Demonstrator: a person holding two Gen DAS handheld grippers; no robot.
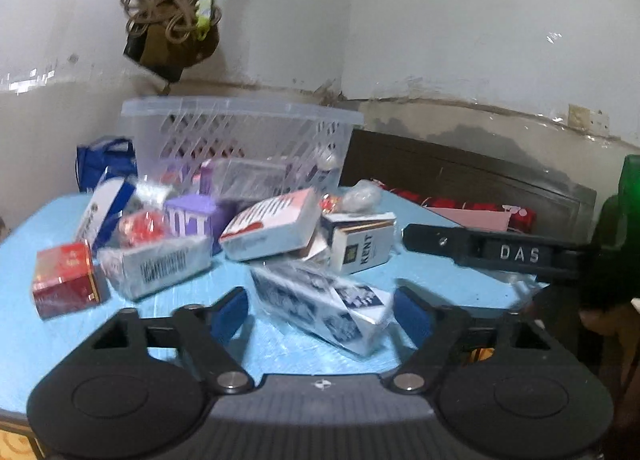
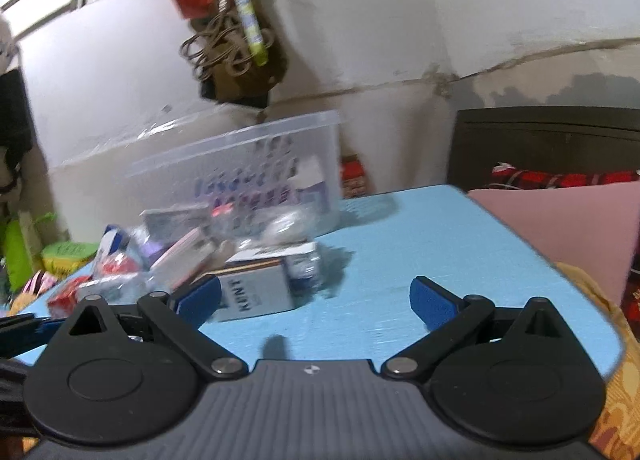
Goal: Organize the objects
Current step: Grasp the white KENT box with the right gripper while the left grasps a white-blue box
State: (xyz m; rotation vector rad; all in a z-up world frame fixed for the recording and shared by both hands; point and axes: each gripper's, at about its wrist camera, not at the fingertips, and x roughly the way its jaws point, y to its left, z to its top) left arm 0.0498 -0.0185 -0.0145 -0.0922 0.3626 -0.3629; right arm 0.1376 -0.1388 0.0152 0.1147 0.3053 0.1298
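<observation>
A heap of small boxes lies on the light blue table (image 1: 40, 340) in front of a clear plastic basket (image 1: 240, 112). My left gripper (image 1: 322, 316) is open, and a plastic-wrapped blue-and-white patterned box (image 1: 332, 308) lies tilted between its blue pads, close to both. Behind it are a white Kent box (image 1: 360, 248), a white-and-pink box (image 1: 272, 228), a purple box (image 1: 192, 216), a barcoded white box (image 1: 160, 264) and a red box (image 1: 64, 280). My right gripper (image 2: 316, 300) is open over the table, with the Kent box (image 2: 256, 292) by its left pad.
The basket (image 2: 240, 140) holds several items at the table's far side. A dark headboard (image 1: 460, 172) and a pink cushion (image 2: 560, 228) lie to the right. A bundle of cords (image 1: 172, 12) hangs on the wall. A blue bag (image 1: 104, 160) sits behind the table's left.
</observation>
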